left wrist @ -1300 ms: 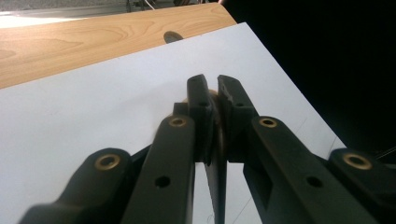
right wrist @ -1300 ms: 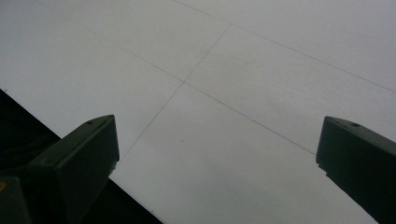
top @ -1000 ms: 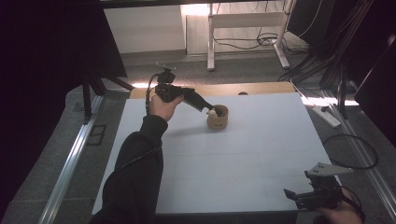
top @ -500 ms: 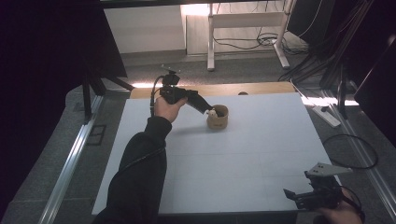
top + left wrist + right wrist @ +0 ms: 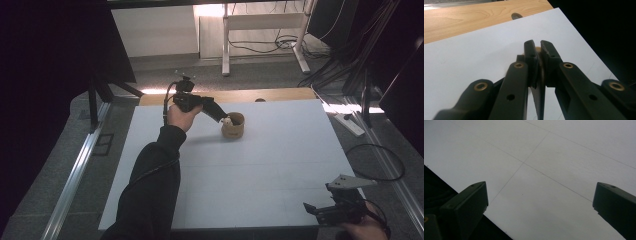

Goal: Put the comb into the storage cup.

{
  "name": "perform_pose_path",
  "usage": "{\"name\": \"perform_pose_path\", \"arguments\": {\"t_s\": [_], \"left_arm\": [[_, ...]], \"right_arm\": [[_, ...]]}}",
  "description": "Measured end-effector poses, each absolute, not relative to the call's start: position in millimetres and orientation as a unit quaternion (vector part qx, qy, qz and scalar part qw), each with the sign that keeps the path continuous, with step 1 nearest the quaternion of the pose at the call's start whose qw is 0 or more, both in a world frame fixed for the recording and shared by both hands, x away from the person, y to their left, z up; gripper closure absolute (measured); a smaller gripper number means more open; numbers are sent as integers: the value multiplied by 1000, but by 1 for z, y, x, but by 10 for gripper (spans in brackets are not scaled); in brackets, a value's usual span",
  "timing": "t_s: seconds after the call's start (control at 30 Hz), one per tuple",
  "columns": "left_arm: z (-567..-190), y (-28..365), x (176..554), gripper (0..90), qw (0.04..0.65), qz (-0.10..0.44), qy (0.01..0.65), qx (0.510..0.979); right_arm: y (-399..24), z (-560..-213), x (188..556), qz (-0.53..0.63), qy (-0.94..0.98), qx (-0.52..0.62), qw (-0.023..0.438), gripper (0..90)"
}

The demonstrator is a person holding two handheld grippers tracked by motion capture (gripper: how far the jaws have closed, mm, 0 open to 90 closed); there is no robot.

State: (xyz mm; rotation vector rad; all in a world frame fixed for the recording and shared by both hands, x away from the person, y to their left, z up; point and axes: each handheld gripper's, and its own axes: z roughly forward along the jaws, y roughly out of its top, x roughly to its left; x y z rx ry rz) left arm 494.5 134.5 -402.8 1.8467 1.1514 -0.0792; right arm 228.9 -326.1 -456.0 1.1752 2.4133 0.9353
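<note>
Left gripper (image 5: pixel 226 119): I see its jaws pressed nearly together on a small pale object (image 5: pixel 227 120); what the object is I cannot tell
Cup (image 5: pixel 233 125): brown, directly under the tips; the object hangs at its rim
Right gripper (image 5: pixel 320 212): spread, idle, well apart
Progress: I judge the release into the cup is left

No readable text, label, brand, number or sign is showing anywhere in these views. The white table (image 5: pixel 280 165) is carrying only thin ruled lines, with no writing on it.
</note>
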Motion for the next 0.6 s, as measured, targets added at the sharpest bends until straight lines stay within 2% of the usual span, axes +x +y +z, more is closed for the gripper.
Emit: {"name": "perform_pose_path", "arguments": {"t_s": [0.2,0.6], "left_arm": [[-405,136,494,817,471,-35,464,750],[-410,137,490,680,471,-3,454,756]], "right_arm": [[-326,-456,229,325,840,408,150,2],[-326,-456,229,323,841,407,150,2]]}}
